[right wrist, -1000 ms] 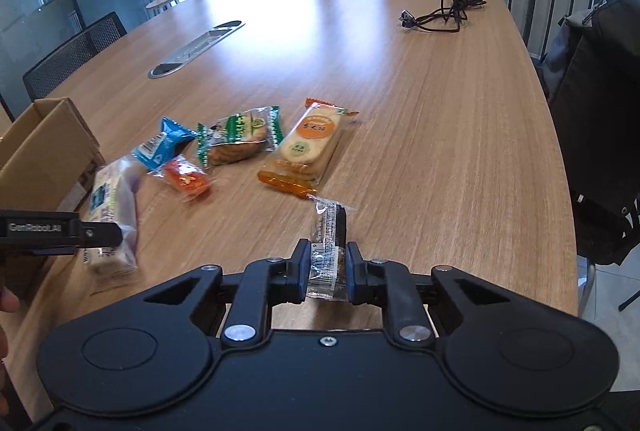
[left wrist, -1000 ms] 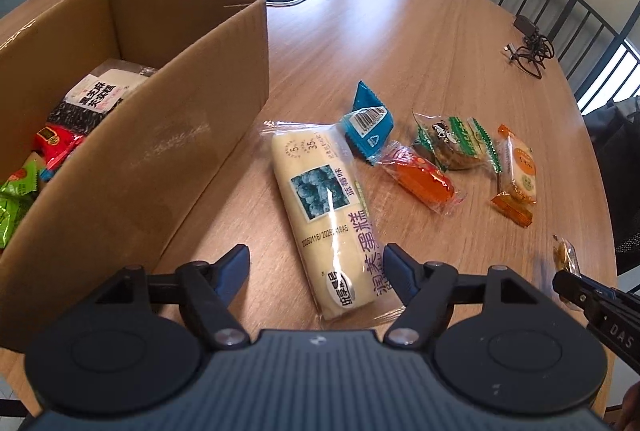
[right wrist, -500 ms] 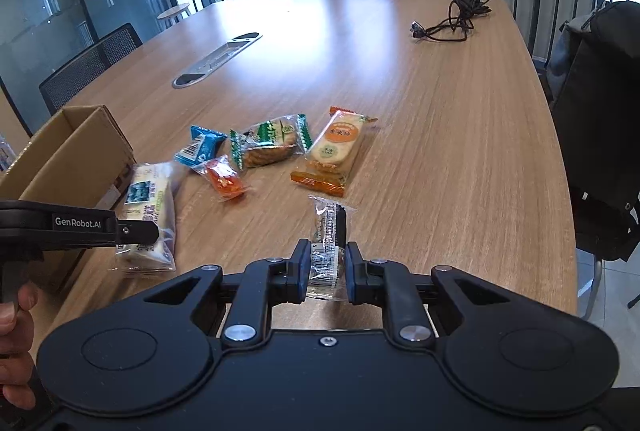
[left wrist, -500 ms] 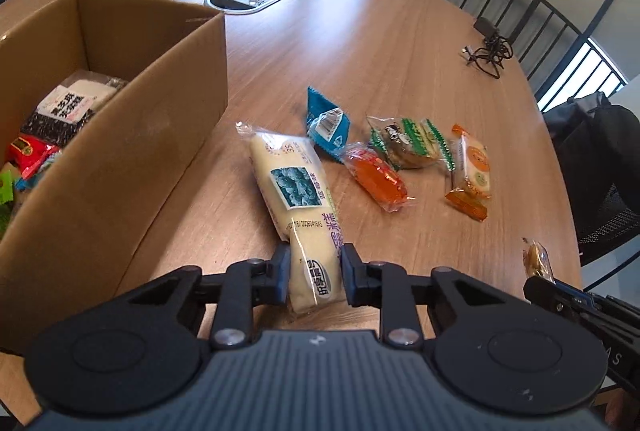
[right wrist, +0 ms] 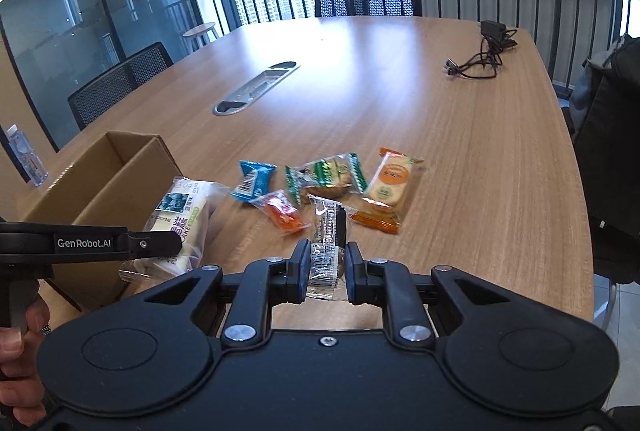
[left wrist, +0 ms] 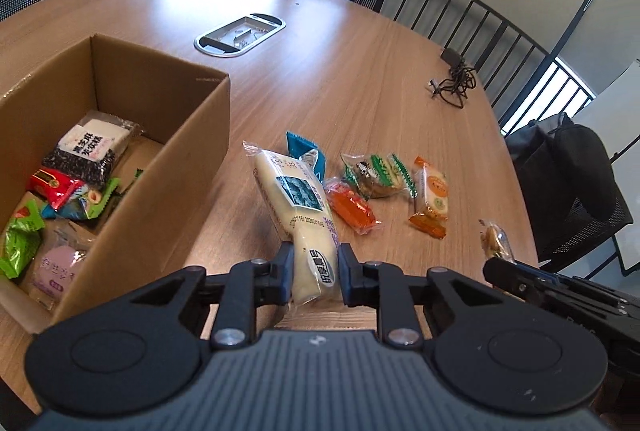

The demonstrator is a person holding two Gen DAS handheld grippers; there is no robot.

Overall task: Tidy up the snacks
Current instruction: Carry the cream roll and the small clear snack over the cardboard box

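My left gripper [left wrist: 314, 267] has its jaws closing, and the pads press on the near end of a long cream cake pack [left wrist: 298, 199], which tilts up off the table. To its left stands an open cardboard box [left wrist: 172, 187] with several snacks inside. My right gripper [right wrist: 328, 263] is shut on a small clear-wrapped snack [right wrist: 328, 231], held above the wood. On the table lie a blue packet [left wrist: 306, 151], a red-orange packet [left wrist: 352, 207], a green-and-white packet [left wrist: 376, 175] and an orange cracker pack [left wrist: 432, 195]. The right wrist view shows the left gripper [right wrist: 160, 243] gripping the cake pack [right wrist: 180, 215] next to the box [right wrist: 100, 175].
A black cable [left wrist: 454, 87] lies at the table's far right and a metal cable hatch [left wrist: 240, 37] sits mid-table. A chair with a dark bag [left wrist: 568, 167] stands at the right edge. More chairs and a railing ring the far side. A water bottle [right wrist: 26, 159] stands far left.
The left jaws closed from wide open onto the cake pack and raised its near end. Both grippers rose; the right one carried its small snack up with it.
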